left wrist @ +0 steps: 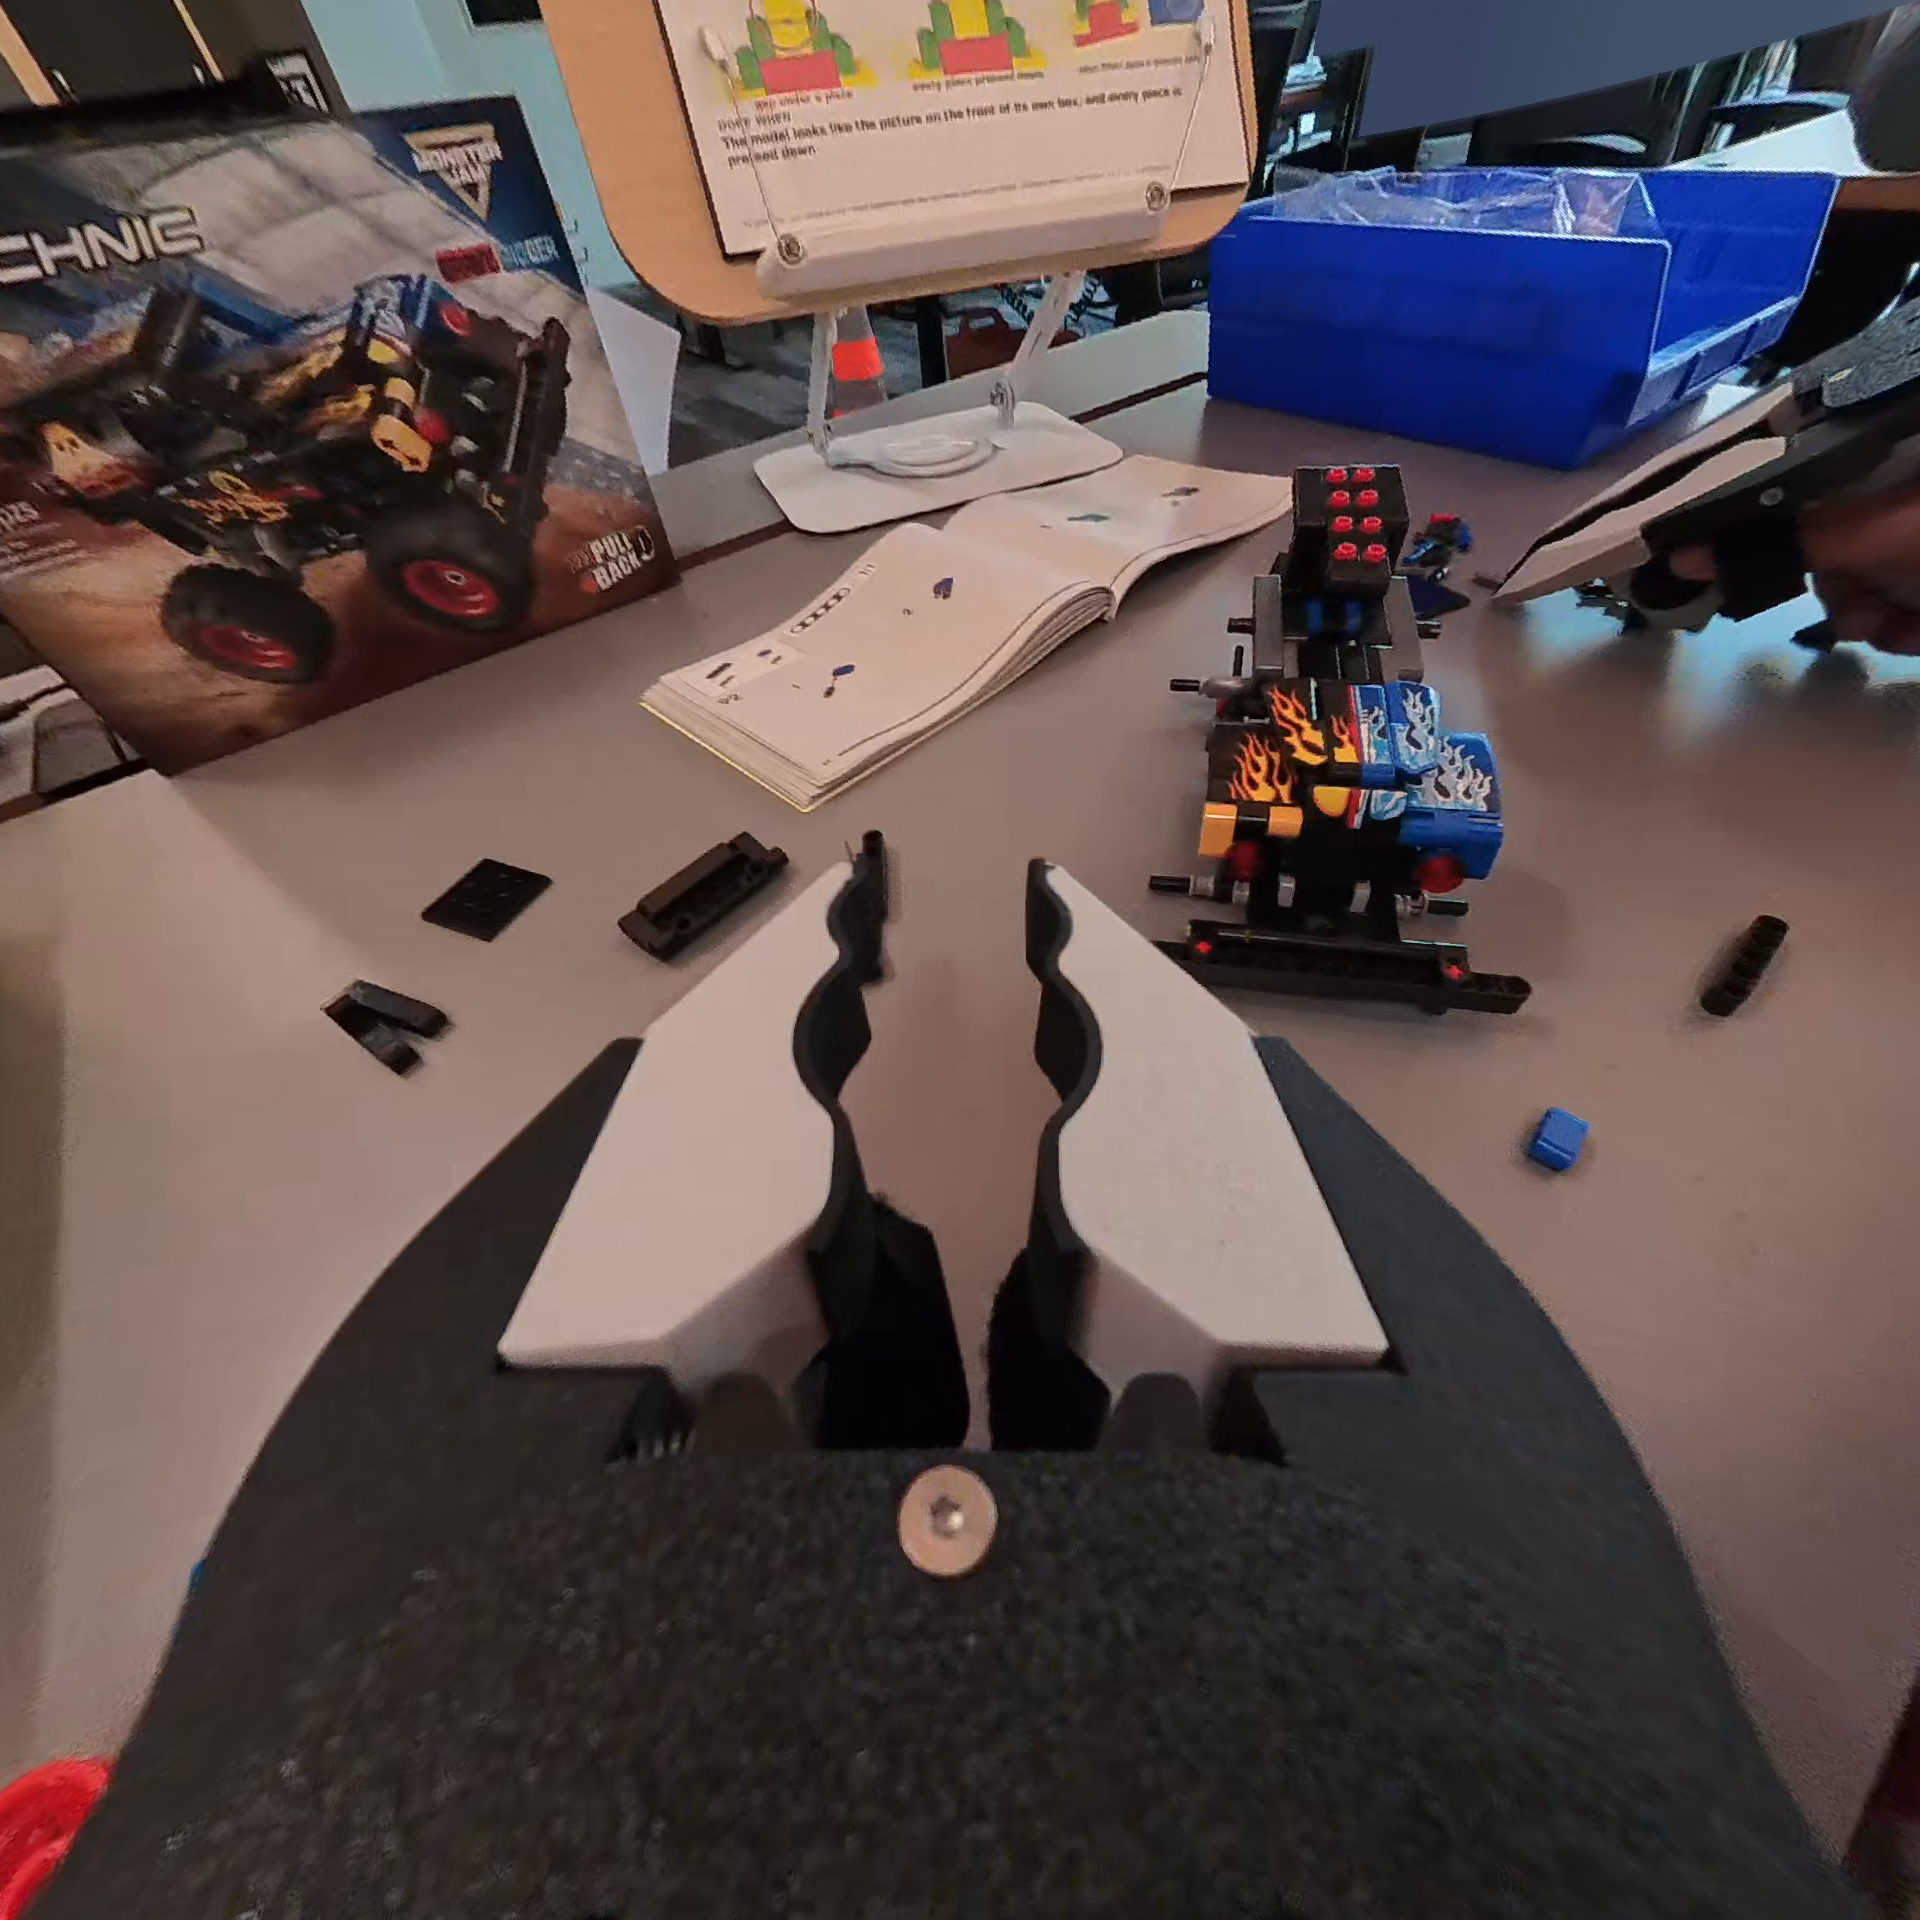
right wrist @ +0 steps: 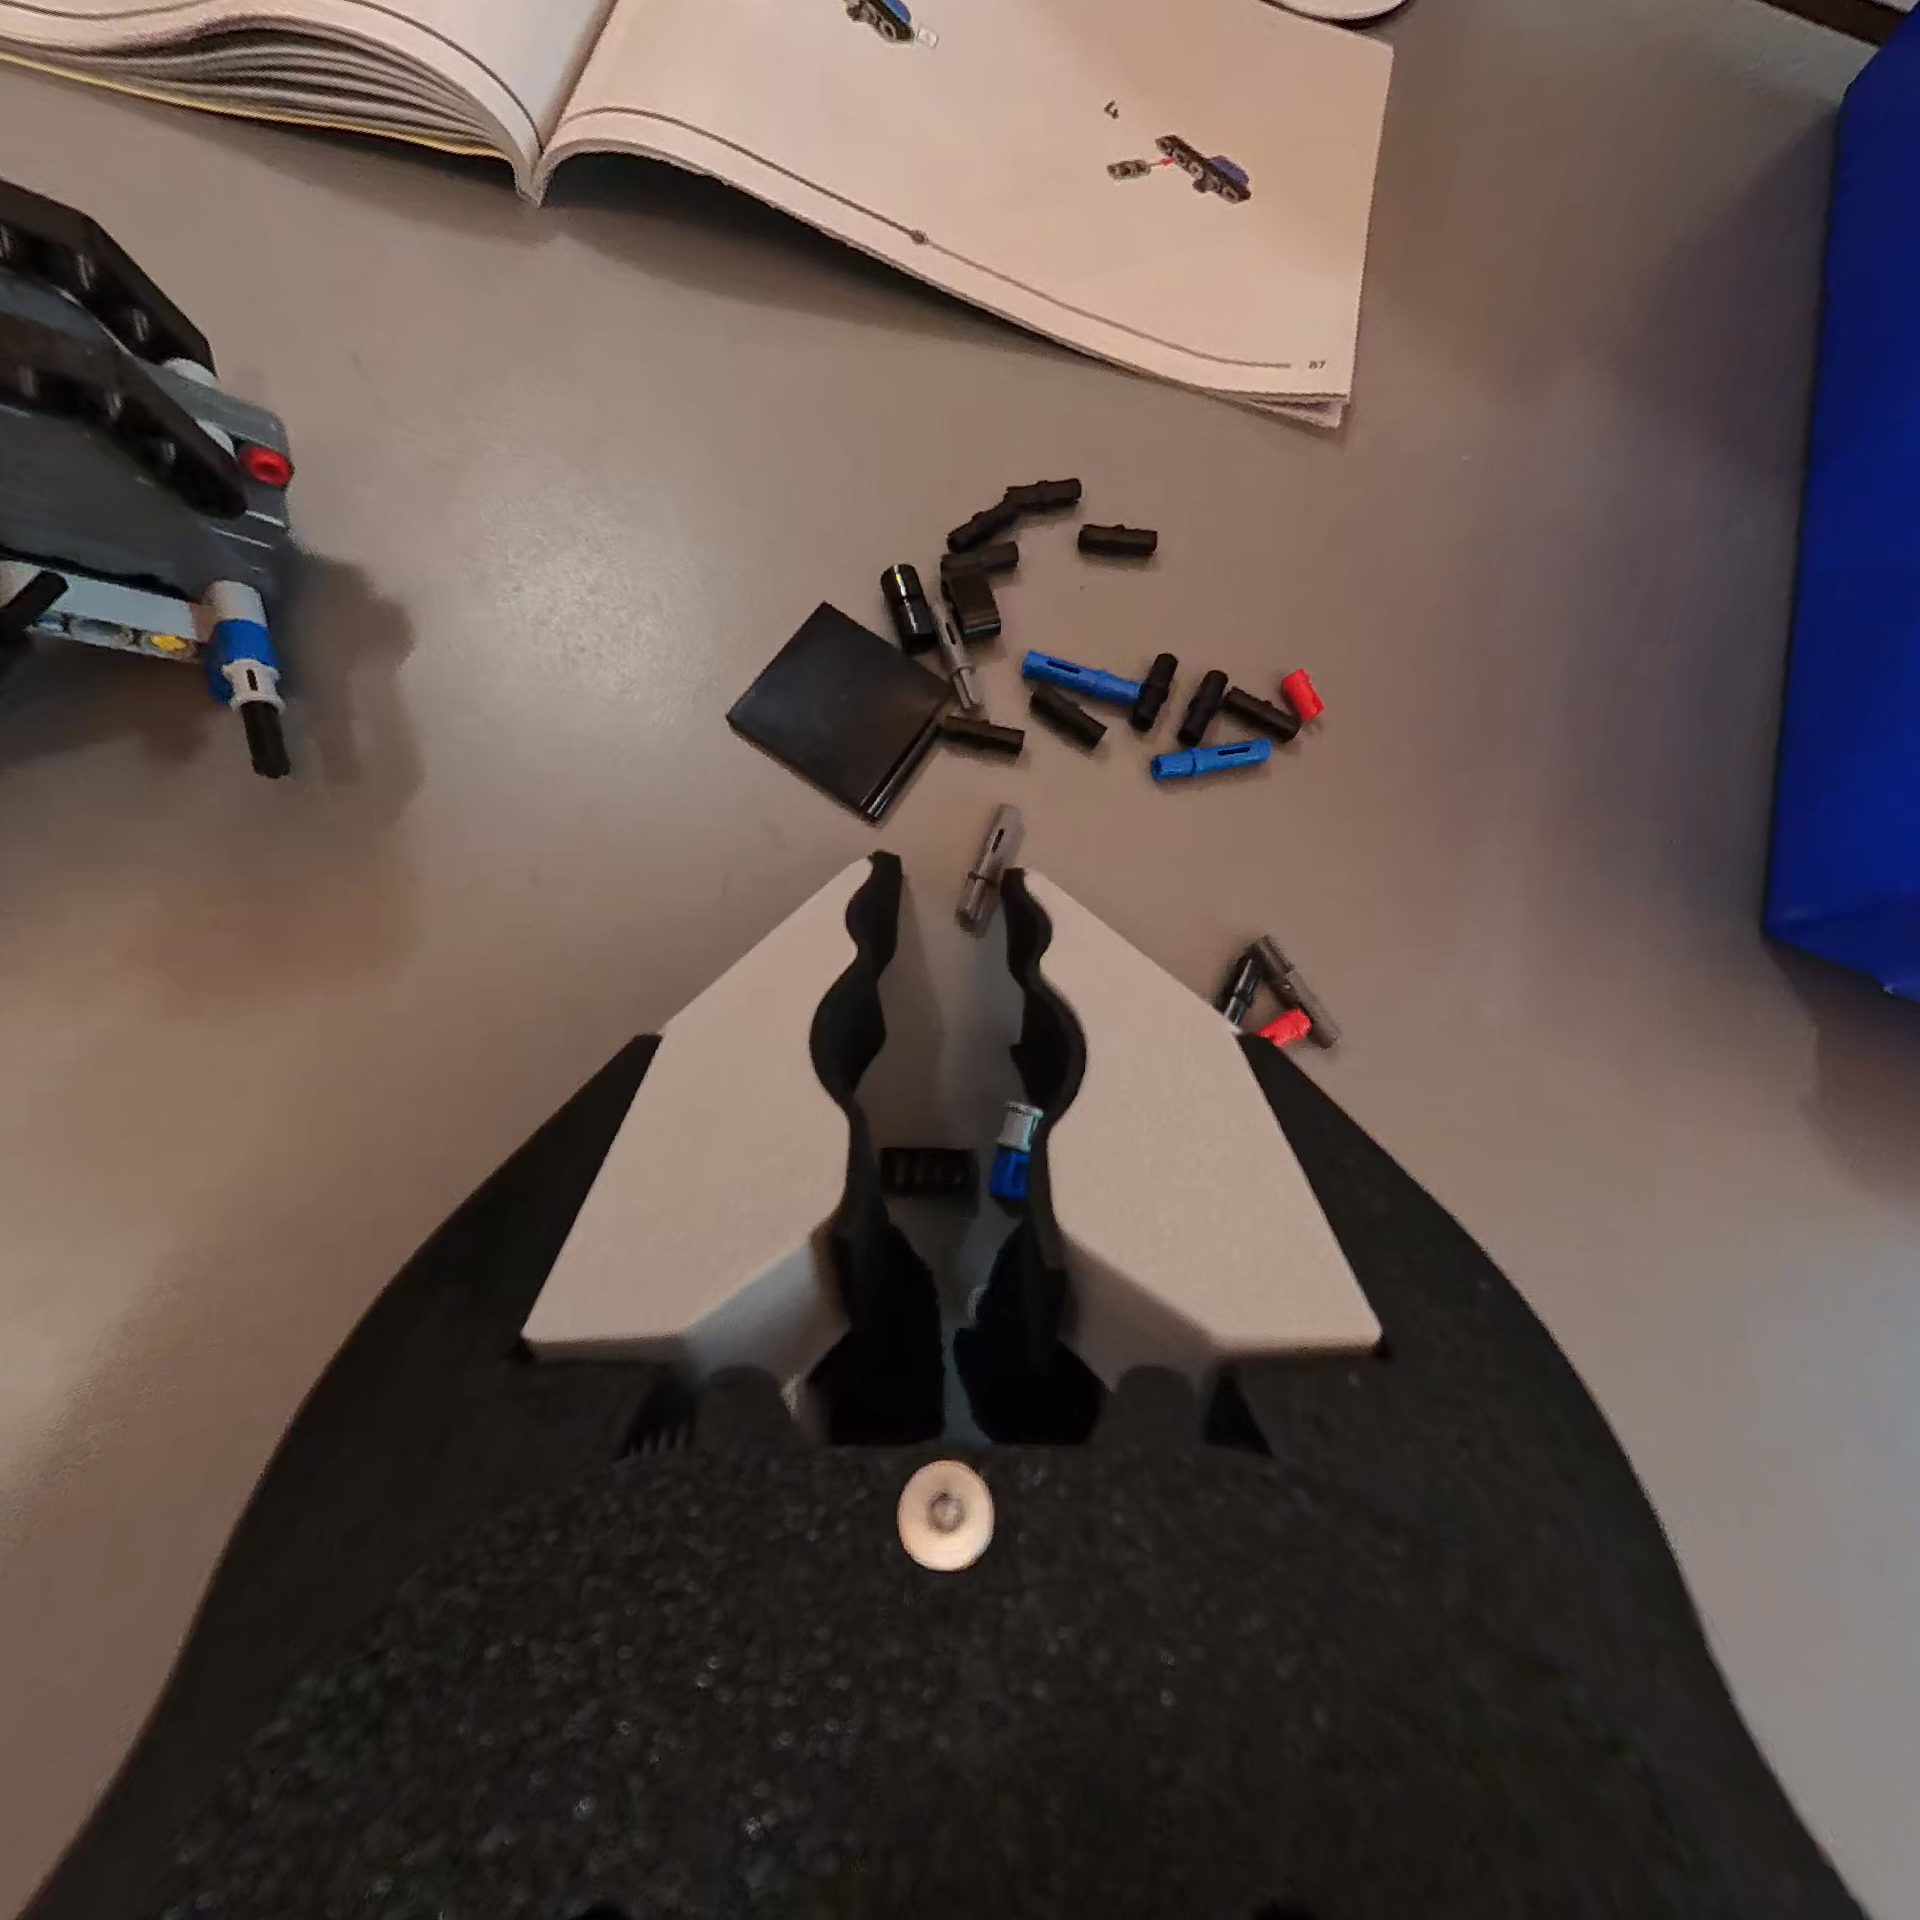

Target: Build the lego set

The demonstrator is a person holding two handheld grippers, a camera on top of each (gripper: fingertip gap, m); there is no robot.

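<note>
My left gripper (left wrist: 956,862) hangs above the grey table (left wrist: 520,1195), fingers parted with bare tabletop between them, gripping nothing. The half-built truck (left wrist: 1351,800) stands just ahead to its right, beside the open instruction booklet (left wrist: 935,623). My right gripper (right wrist: 945,868) sits low over a scatter of loose pins (right wrist: 1091,675), fingers narrowly apart; a grey pin (right wrist: 992,862) lies at the right fingertip, not clamped.
</note>
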